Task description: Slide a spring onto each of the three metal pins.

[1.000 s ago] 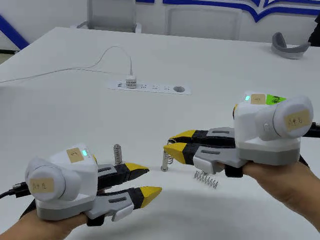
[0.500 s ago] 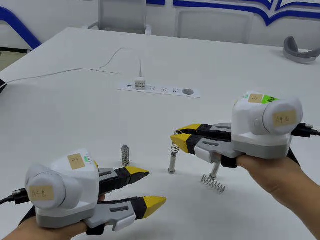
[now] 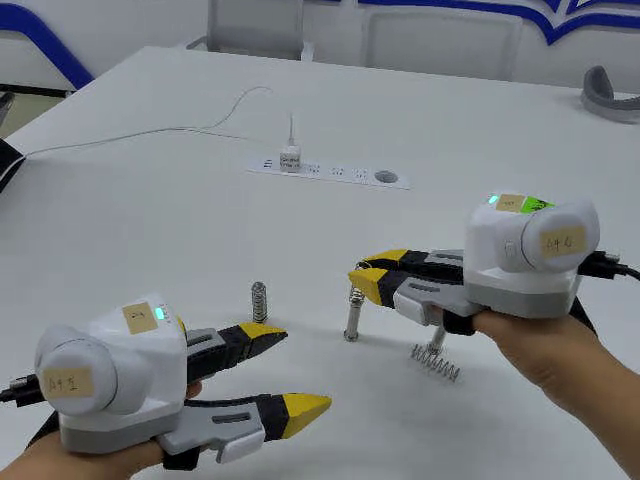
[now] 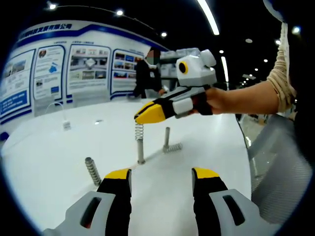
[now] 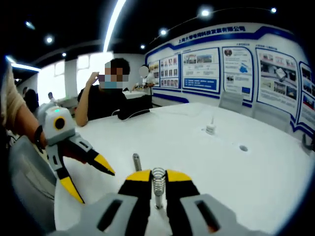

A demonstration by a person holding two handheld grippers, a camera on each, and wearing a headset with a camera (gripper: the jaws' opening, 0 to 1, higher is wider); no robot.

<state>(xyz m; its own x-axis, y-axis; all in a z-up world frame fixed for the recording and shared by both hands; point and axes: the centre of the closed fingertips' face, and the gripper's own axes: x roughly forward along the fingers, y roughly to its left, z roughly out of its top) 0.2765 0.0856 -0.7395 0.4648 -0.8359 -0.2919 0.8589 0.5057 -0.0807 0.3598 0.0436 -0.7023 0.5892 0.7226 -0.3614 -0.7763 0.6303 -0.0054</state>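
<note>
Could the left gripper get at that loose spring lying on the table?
Probably not cleanly: the loose spring lies by the third pin, close under the right gripper, shut on another spring, so the open left gripper would likely bump it.

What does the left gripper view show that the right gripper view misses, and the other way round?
Left gripper view: a bare pin with a loose spring lying at its foot. Right gripper view: a seated person at the table's far edge. Shared: the right gripper shut on the held spring at the top of the middle pin, the open left gripper, the finished pin already wearing its spring, and the white table.
</note>
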